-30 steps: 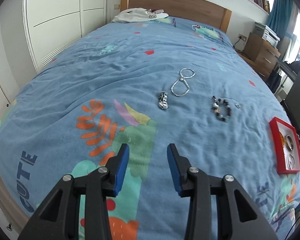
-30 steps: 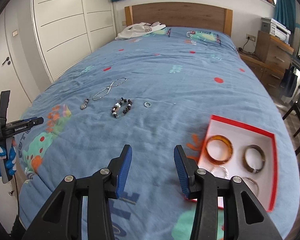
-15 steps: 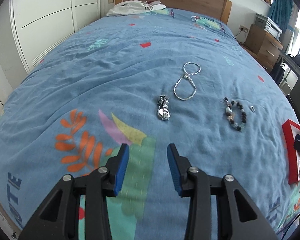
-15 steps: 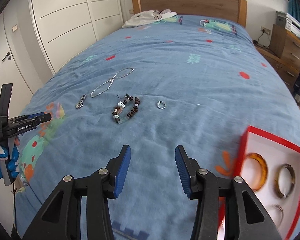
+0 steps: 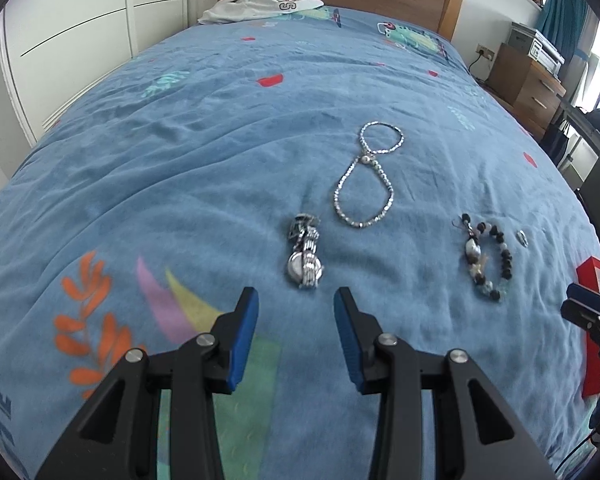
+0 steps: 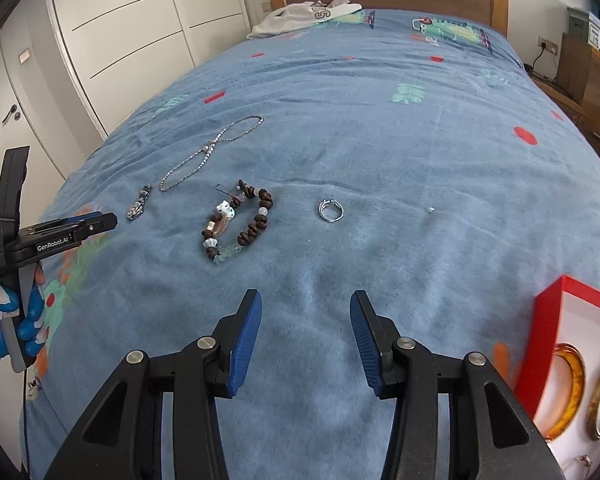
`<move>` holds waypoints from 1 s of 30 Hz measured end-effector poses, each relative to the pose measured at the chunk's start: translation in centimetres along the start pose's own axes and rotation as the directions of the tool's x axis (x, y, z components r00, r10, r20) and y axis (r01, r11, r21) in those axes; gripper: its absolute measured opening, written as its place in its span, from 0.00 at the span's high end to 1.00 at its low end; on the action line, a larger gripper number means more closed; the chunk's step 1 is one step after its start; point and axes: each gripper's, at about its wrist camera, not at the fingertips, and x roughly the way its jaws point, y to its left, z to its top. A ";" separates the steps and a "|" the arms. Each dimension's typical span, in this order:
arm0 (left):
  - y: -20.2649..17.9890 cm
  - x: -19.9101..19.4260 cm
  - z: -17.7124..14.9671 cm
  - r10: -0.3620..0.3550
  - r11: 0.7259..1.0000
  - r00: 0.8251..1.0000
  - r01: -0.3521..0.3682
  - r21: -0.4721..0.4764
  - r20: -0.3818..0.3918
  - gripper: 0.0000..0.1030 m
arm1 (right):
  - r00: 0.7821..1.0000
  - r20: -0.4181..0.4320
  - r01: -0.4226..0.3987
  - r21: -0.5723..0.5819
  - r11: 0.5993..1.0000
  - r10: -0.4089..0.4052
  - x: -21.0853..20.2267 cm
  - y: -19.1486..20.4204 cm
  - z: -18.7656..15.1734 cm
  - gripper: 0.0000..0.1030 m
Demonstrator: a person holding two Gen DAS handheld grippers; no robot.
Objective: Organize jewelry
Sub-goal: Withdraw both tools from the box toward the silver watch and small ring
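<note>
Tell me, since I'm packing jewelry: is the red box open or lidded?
Open: the red box shows its white inside, with bangles lying in it.

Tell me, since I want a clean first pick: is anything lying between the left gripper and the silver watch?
Nothing visible. The left gripper hangs open and empty, with the silver watch just beyond its tips and only bare blue bedspread between them. The chain necklace lies farther back.

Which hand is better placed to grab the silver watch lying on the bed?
Left. The watch lies just ahead of the left gripper, whose jaws stand open and empty. The right gripper faces bare blanket, with the beaded bracelet between it and the watch.
</note>
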 end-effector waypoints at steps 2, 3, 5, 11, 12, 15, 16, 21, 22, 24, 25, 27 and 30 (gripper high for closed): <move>-0.2 0.5 0.3 0.000 1.000 1.000 0.000 0.004 -0.001 0.64 | 1.000 -0.004 -0.008 0.002 1.000 0.008 0.6 0.0 0.1 0.56; -0.2 0.8 0.5 0.001 1.000 1.000 -0.001 0.006 -0.001 0.64 | 1.000 -0.006 -0.012 0.003 1.000 0.012 0.8 0.1 0.2 0.56; -0.3 1.3 0.8 0.002 1.000 1.000 -0.002 0.012 -0.002 0.64 | 1.000 -0.008 -0.021 0.004 1.000 0.021 1.4 0.3 0.4 0.56; -0.2 2.4 1.2 0.006 1.000 1.000 -0.006 0.020 -0.007 0.64 | 1.000 -0.007 -0.025 0.004 1.000 0.025 2.9 0.6 1.2 0.56; -0.1 2.7 1.2 0.008 1.000 1.000 -0.008 0.020 -0.010 0.64 | 1.000 -0.007 -0.020 0.008 1.000 0.020 3.3 0.5 1.4 0.56; 0.0 3.2 1.1 0.007 1.000 1.000 -0.007 0.015 -0.013 0.64 | 1.000 -0.006 -0.016 0.021 1.000 0.016 4.0 0.1 2.0 0.56; 0.0 3.3 1.1 0.007 1.000 1.000 -0.006 0.015 -0.012 0.64 | 1.000 -0.006 -0.012 0.020 1.000 0.012 4.2 0.0 2.3 0.56; 0.1 3.8 1.3 0.001 1.000 1.000 -0.001 0.014 -0.007 0.64 | 1.000 -0.005 0.002 0.022 1.000 -0.002 5.1 -0.6 3.1 0.56; 0.1 3.8 1.3 -0.001 1.000 1.000 0.001 0.014 -0.005 0.64 | 1.000 -0.004 0.005 0.025 1.000 -0.005 5.3 -0.8 3.3 0.56; 0.1 4.0 1.5 -0.004 1.000 1.000 0.004 0.012 -0.004 0.64 | 1.000 -0.003 0.008 0.034 0.999 -0.007 5.6 -1.2 3.6 0.56; 0.1 4.1 1.5 -0.004 1.000 1.000 0.004 0.011 -0.003 0.64 | 1.000 -0.002 0.008 0.037 0.999 -0.008 5.6 -1.3 3.7 0.56; 0.2 4.2 1.6 -0.004 1.000 1.000 0.004 0.012 -0.002 0.64 | 1.000 -0.001 0.010 0.038 0.999 -0.010 5.9 -1.5 4.0 0.56; 0.1 4.3 1.5 -0.002 1.000 1.000 0.002 0.012 0.003 0.64 | 1.000 -0.001 0.008 0.040 0.999 -0.008 6.3 -1.7 4.3 0.56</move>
